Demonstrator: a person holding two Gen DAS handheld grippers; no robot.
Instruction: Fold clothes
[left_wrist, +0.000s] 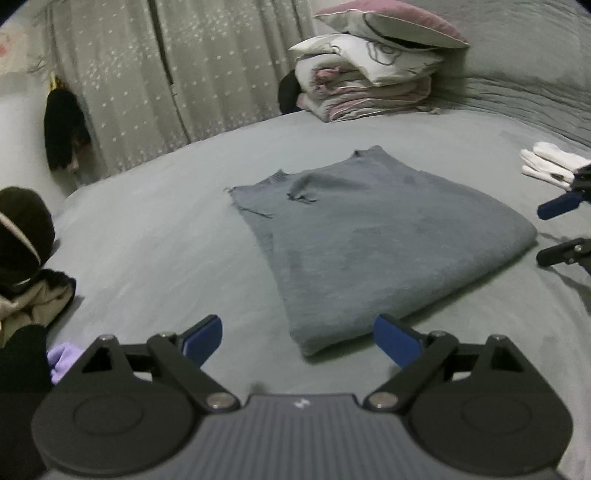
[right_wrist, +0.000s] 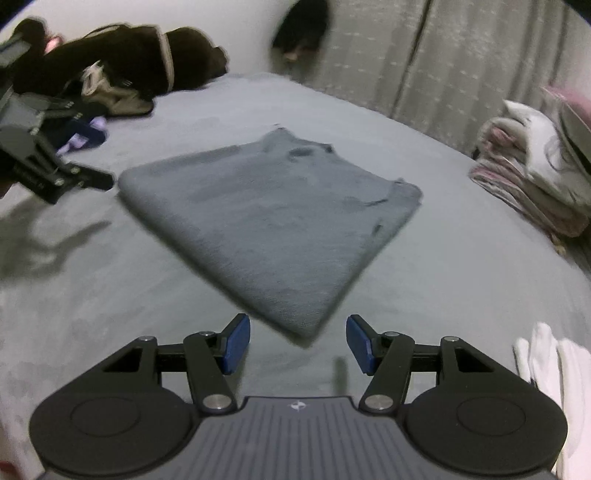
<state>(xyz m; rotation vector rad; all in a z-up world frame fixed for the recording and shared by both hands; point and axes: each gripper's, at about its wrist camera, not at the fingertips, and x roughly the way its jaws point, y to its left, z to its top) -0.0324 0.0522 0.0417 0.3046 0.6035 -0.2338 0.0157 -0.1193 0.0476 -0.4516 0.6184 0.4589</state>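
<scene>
A grey sweater (left_wrist: 373, 243) lies folded into a flat rectangle on the grey bed sheet (left_wrist: 155, 240). It also shows in the right wrist view (right_wrist: 266, 225). My left gripper (left_wrist: 297, 341) is open and empty, just short of the sweater's near corner. My right gripper (right_wrist: 297, 343) is open and empty, just short of another corner of the sweater. The right gripper shows at the right edge of the left wrist view (left_wrist: 557, 230). The left gripper shows at the left edge of the right wrist view (right_wrist: 62, 177).
A pile of dark and beige clothes (right_wrist: 110, 74) with a purple item (left_wrist: 61, 360) lies at one side of the bed. Stacked bedding and pillows (left_wrist: 373, 66) sit at the far end. A white garment (right_wrist: 554, 376) lies near my right gripper. A grey curtain (left_wrist: 166, 74) hangs behind.
</scene>
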